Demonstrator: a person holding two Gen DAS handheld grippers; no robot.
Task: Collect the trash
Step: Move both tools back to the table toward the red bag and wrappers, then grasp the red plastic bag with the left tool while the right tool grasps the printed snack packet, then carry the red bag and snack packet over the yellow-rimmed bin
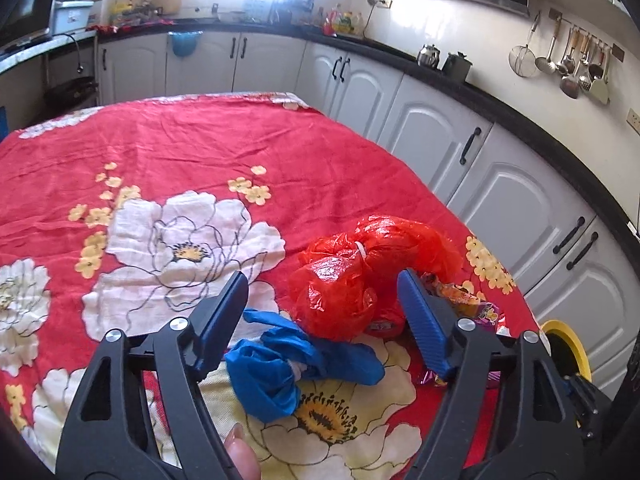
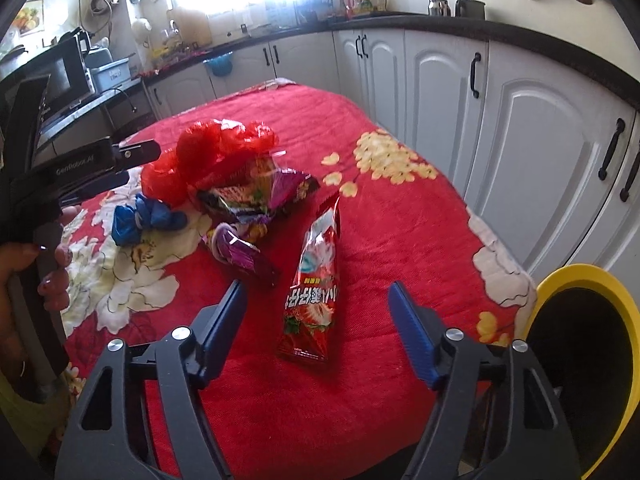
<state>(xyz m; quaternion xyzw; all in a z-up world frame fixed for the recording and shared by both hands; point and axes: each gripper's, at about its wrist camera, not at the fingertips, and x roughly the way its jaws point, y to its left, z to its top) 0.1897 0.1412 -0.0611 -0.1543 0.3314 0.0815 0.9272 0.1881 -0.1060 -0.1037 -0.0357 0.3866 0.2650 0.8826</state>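
Red snack wrapper (image 2: 314, 280) lies lengthwise between my right gripper (image 2: 316, 300)'s open jaws, pointing twelve o'clock; left gripper (image 1: 322, 292) open over blue bag (image 1: 296, 364).

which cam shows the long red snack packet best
The right wrist view: the long red snack packet lies whole and unblocked on the red floral tablecloth, just ahead of the open right gripper. In the left wrist view I cannot pick it out; only the bags and wrapper edges beside the gripper's finger show.
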